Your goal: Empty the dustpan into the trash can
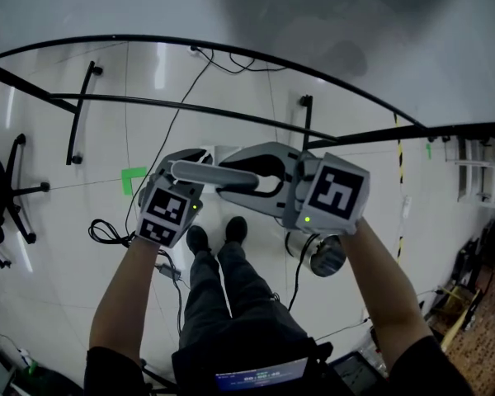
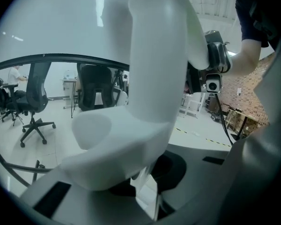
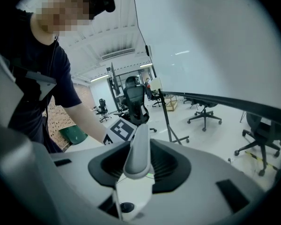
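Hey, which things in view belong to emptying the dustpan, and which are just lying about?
Part of the job: dustpan handle, held by the left gripper and right gripper; what looks like a steel trash can below the right gripper.
Just lying about: office chair, green tape square, loose cable, black stand.
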`<act>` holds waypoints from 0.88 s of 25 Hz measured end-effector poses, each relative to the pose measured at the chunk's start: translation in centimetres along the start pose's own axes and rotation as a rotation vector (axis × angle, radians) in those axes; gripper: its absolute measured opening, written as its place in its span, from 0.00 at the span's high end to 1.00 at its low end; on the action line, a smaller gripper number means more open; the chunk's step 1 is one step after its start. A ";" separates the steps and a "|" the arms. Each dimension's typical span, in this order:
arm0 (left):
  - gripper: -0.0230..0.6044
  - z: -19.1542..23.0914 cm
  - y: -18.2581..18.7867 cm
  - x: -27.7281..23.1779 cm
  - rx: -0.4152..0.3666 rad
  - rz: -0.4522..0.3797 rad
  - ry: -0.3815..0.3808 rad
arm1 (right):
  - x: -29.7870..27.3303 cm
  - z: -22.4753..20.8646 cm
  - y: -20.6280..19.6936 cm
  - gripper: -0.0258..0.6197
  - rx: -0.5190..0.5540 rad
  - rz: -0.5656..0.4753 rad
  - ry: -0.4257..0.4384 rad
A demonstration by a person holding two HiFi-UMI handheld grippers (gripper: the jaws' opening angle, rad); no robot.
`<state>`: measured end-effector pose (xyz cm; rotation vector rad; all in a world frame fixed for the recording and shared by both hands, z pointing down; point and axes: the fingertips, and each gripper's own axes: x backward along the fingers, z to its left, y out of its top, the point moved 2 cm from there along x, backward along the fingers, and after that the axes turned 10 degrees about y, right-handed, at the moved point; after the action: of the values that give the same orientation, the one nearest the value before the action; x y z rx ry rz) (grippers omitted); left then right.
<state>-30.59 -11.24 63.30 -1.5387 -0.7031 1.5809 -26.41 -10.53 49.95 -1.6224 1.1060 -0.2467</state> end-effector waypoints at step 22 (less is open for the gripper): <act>0.84 5.4 -3.5 5.8 0.121 -0.052 0.105 | -7.5 1.1 3.1 0.73 -0.003 -0.033 0.119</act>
<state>-34.98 -3.72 63.67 -1.4911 -0.5747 1.4661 -31.37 -4.01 49.66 -1.6468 1.1707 -0.3679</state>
